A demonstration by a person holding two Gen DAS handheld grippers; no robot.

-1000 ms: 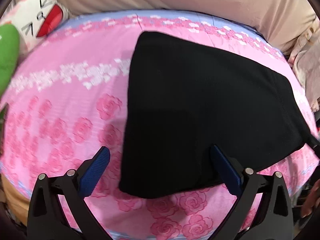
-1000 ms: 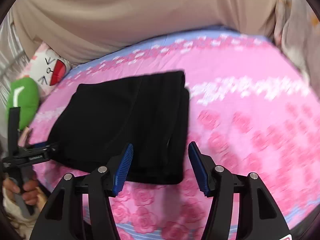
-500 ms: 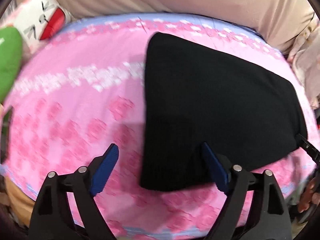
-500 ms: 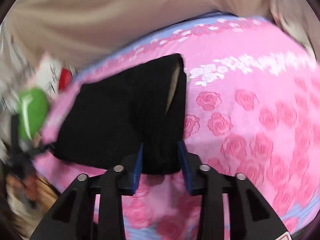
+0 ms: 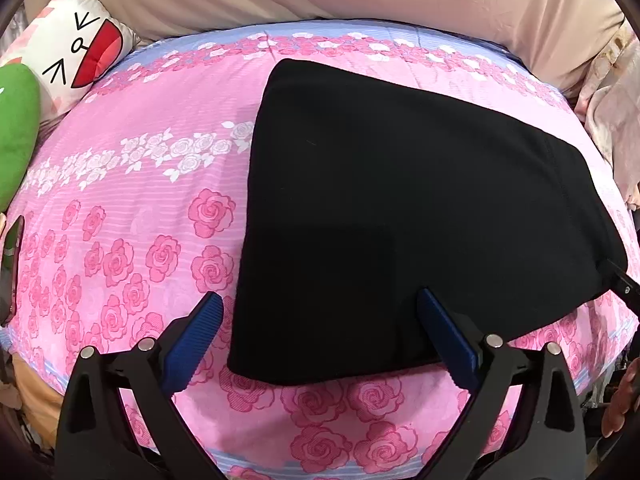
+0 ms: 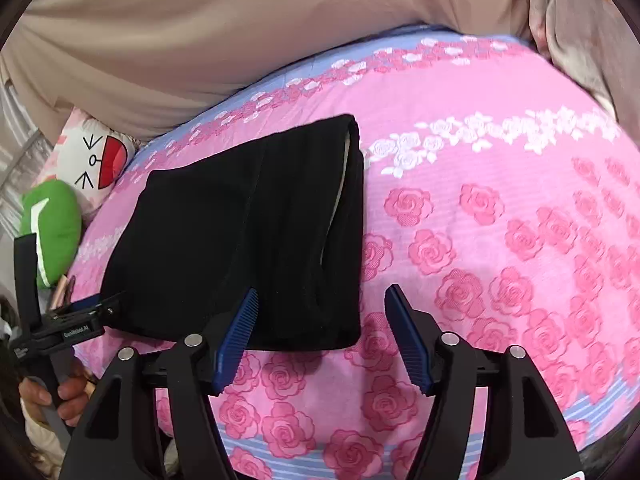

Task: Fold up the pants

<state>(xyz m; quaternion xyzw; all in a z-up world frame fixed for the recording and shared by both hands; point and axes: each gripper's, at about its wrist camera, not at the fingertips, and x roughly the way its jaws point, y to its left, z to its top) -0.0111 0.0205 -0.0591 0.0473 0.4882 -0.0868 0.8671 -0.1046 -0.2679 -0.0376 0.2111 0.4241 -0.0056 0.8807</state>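
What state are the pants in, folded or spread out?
Folded. The pants lie as a compact stacked rectangle on the bedspread, layered edges showing at one end.

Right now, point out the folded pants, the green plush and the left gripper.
folded black pants (image 5: 400, 208): left wrist view, middle of top layer.
green plush (image 6: 54, 224): right wrist view, its body.
left gripper (image 5: 316, 332): left wrist view, midway between fingers.

Pink rose-print bedsheet (image 5: 132, 208), cartoon-face pillow (image 5: 76, 52) (green plush (image 5: 16, 136) beside it), beige curtain (image 6: 240, 32) behind.

The black left gripper (image 5: 316, 332) with blue ribbed pads is spread wide, fingers level. The matching right gripper (image 6: 320, 328) is likewise parted, holding nothing between its pads.
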